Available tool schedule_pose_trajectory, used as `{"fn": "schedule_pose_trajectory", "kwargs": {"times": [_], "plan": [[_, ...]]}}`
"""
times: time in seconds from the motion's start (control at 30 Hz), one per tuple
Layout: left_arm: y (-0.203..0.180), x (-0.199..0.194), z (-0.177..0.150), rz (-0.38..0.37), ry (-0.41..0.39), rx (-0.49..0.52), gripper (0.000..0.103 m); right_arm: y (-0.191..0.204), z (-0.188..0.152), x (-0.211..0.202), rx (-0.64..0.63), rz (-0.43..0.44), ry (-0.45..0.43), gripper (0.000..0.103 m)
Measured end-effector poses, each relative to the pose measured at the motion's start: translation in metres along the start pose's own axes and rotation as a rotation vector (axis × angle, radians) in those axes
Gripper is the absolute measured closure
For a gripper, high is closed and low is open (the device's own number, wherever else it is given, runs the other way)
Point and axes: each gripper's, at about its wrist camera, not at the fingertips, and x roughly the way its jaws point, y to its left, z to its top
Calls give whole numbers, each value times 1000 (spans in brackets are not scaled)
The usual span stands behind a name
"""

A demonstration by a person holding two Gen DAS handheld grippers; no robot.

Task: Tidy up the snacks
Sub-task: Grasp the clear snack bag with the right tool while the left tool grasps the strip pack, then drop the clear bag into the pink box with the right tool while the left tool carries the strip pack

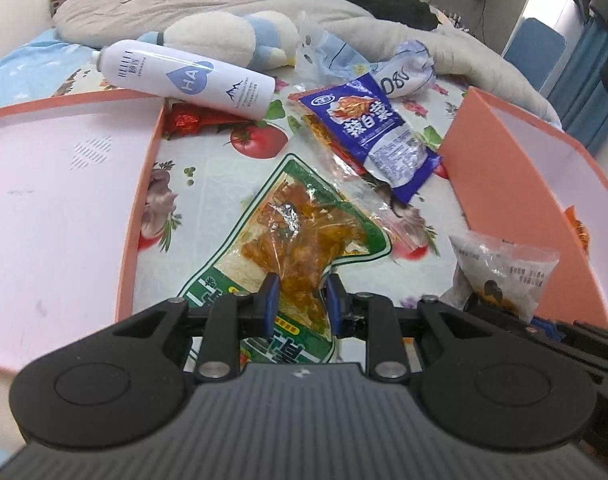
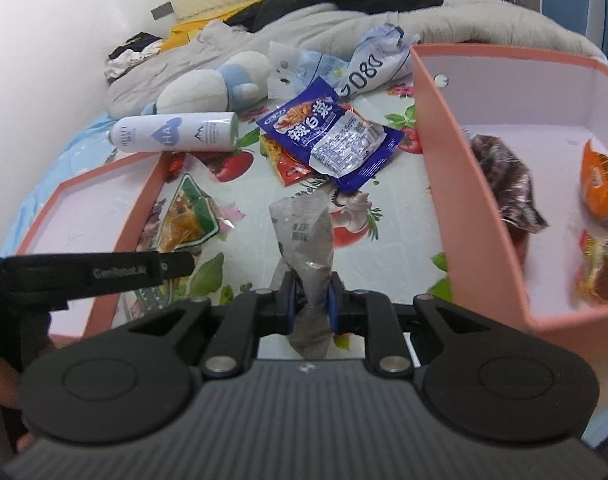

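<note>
In the left view the left gripper (image 1: 300,300) pinches the green pack (image 1: 288,240) beside the lid (image 1: 144,184), while in the right view the right gripper (image 2: 310,300) grips the grey packet (image 2: 304,236), probably bound next over the box (image 2: 440,184) wall.

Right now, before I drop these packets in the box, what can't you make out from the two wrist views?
- Red packet: mostly hidden under the blue packet; label unreadable in both views.
- Pink box contents: right wrist view blurs them; the right edge cuts the orange packet.
- Green packet: near end hidden behind the left gripper.
</note>
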Motion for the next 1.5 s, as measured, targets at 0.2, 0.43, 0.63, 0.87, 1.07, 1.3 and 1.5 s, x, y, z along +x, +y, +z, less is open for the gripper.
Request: {"fn": "schedule_pose_trajectory", "kwargs": {"times": [0.2, 0.43, 0.63, 0.87, 1.07, 1.3, 1.5], "plan": [[-9, -32, -4, 0, -31, -33, 74, -5, -7, -25, -14, -9, -19, 85], [-17, -60, -3, -18, -46, -59, 74, -7, -7, -43, -22, -12, -44, 85], [-29, -79, 10, -41, -69, -62, 74, -8, 8, -65, -26, -4, -96, 85], [-54, -103, 36, -95, -122, -58, 74, -21, 33, -88, -24, -17, -158, 85], [-88, -124, 60, -137, -181, -15, 74, -38, 57, -109, -17, -40, -223, 85], [-124, -136, 80, -200, -210, 3, 74, -64, 78, -131, -6, -76, -291, 85], [-163, -138, 90, -268, -223, 23, 74, -89, 93, -149, 1, -119, -344, 85]]}}
